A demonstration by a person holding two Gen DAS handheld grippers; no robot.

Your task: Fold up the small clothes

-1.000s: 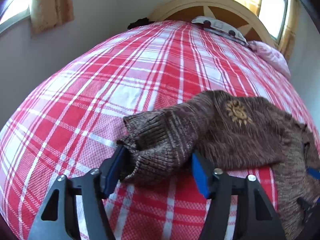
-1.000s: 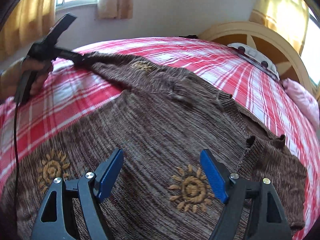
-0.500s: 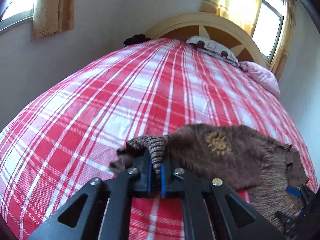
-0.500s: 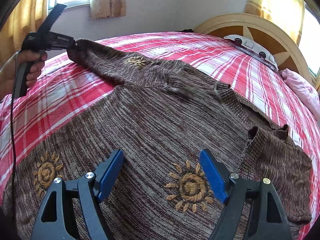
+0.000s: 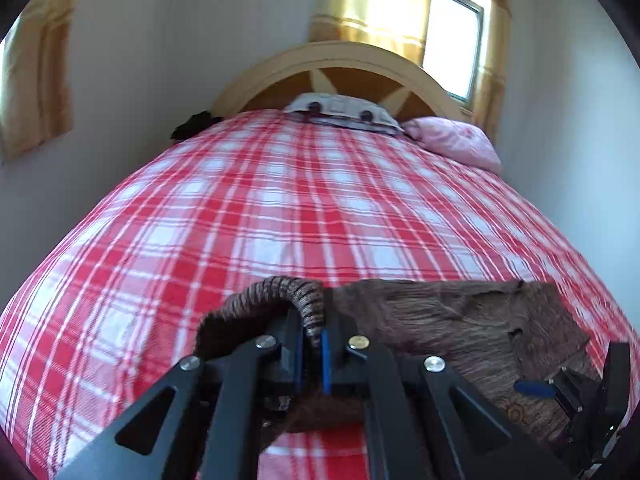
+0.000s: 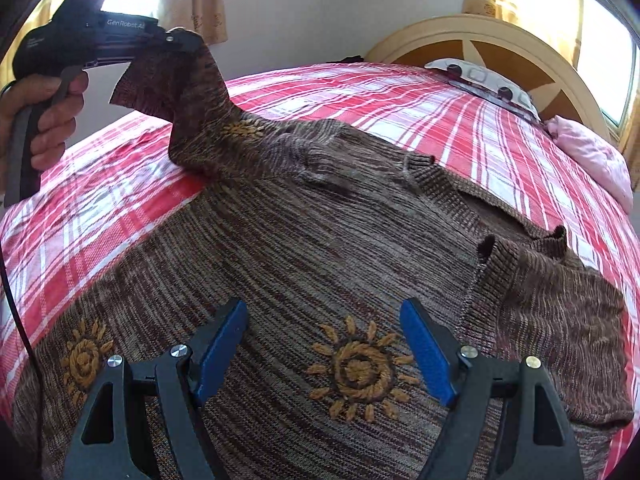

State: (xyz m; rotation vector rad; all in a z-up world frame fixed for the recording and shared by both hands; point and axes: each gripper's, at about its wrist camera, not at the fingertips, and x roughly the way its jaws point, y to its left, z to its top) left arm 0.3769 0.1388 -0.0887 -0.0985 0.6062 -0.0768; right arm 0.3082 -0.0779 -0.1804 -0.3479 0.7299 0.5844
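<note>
**Left gripper lifts one sleeve of the brown sweater**

The bed point(image 5: 280, 208) fills both views, covered in red and white plaid, with a curved wooden headboard point(image 5: 344, 60) at its far end. A pale pillow point(image 5: 344, 110) and a pink one point(image 5: 452, 140) lie against that end. Curtains point(image 5: 376, 4) hang at the windows behind.

The sweater point(image 6: 320, 248) is a brown marled knit with ribbed cuffs and collar and orange embroidered suns; one sun point(image 6: 360, 368) sits between the right gripper's fingers, another near the bed's near left edge, a third on the raised sleeve. It lies spread over the near part of the bed, front up, hem toward the near edge and collar toward the headboard. Its long axis, sleeve to sleeve, runs across the bed. The right sleeve is bent back onto the body near the right edge.

The left sleeve point(image 6: 192, 96) rises off the bed at the left, up into the left gripper point(image 5: 311, 340), whose jaws are clamped on the ribbed cuff. A hand point(image 6: 44, 120) holds that gripper's handle.

The right gripper point(image 6: 324, 344) hangs over the sweater's lower front, jaws wide apart and gripping nothing.

The far half of the bed lies bare of clothes up to the pillows, and a strip of plaid shows along the left edge.
</note>
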